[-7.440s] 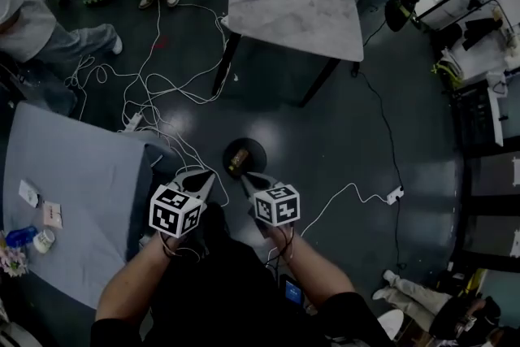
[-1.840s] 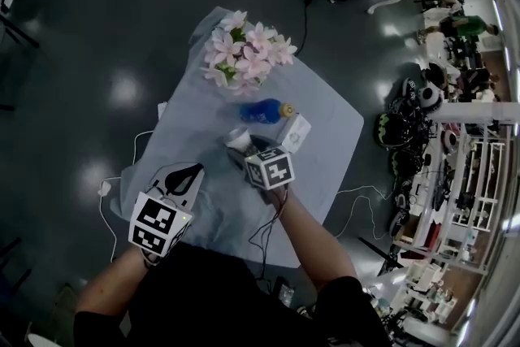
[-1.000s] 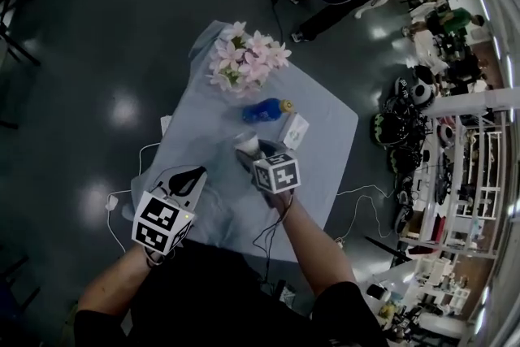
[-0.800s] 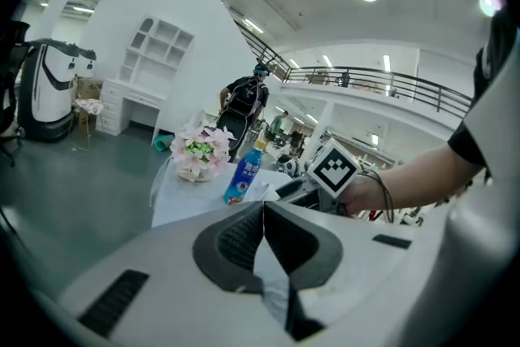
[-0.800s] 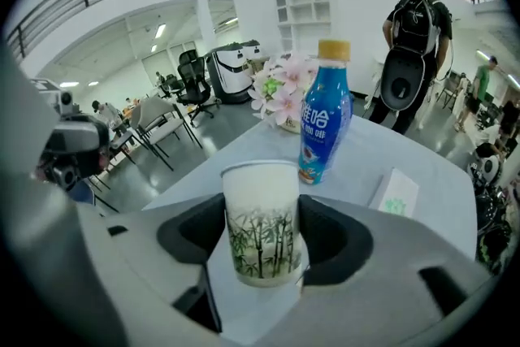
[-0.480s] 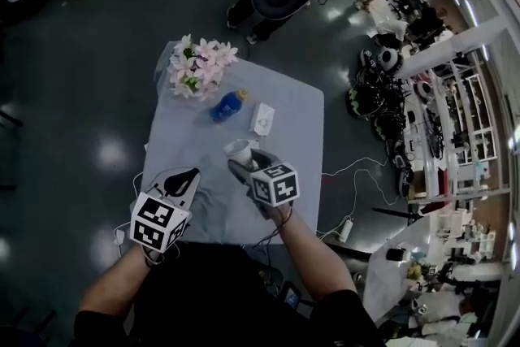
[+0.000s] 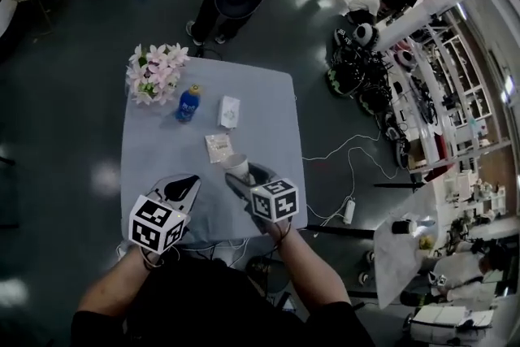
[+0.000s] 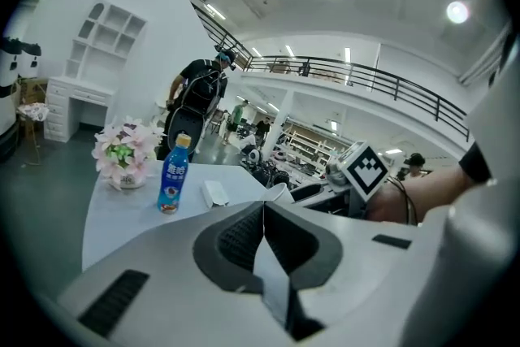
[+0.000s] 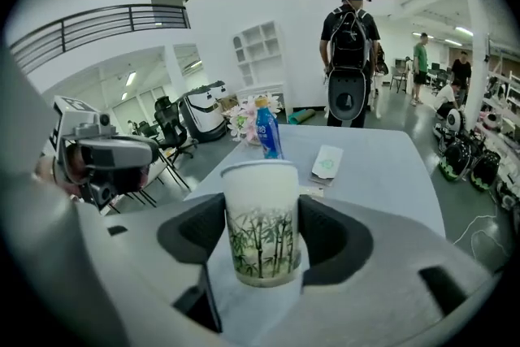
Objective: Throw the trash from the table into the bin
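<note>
A white paper cup [image 9: 262, 222] with a bamboo print stands upright between the jaws of my right gripper [image 9: 262, 233], which press on both its sides. In the head view the cup [image 7: 236, 166] and right gripper [image 7: 241, 175] hang over the near part of the grey-blue clothed table [image 7: 154, 166]. My left gripper [image 7: 180, 184] is over the table's near edge, its jaws closed together with nothing between them [image 8: 264, 211]. On the table lie a small wrapper [image 7: 218, 147] and a white packet [image 7: 229, 111].
A blue bottle [image 7: 188, 104] and a pot of pink flowers [image 7: 153, 73] stand at the table's far left. A person with a backpack [image 9: 350, 69] stands beyond the table. Cables and a power strip [image 7: 349, 211] lie on the floor to the right.
Both grippers have drawn back from the table's middle toward its near edge, the right one still holding the cup. The view has swung, so the table now sits squarer and farther left.
</note>
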Demonstrator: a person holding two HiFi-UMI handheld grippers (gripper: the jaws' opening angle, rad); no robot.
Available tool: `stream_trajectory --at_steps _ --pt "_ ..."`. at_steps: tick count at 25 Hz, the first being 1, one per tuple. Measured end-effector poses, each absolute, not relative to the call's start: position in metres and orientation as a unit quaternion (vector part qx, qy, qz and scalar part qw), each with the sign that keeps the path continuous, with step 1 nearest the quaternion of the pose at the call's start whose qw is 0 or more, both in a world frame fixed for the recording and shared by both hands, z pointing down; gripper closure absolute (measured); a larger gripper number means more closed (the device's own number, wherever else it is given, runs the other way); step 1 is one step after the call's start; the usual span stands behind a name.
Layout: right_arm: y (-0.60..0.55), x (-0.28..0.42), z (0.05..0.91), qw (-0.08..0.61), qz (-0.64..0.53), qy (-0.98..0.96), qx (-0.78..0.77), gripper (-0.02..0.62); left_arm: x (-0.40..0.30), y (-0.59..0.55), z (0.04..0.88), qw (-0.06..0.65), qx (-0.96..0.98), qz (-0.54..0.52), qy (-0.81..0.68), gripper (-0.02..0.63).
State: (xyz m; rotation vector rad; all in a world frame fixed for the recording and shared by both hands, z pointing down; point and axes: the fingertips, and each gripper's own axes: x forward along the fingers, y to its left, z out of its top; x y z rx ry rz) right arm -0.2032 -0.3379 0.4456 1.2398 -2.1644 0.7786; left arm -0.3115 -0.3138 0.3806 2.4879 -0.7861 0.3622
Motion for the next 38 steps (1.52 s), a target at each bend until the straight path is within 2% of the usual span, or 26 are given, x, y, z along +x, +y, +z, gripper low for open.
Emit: stream_trajectory --at_steps 20,38 --pt "-0.224 -0.064 0.427 0.144 0.326 -0.756 0.549 0.314 -0.134 -0.238 0.367 0.186 0.953 0.181 -0.154 0.591" --pt "-0.051 0.084 0.454 0.045 0.353 -0.629 0.691 0.314 0.042 -0.081 0.397 0.159 0.955 0.245 0.054 0.591"
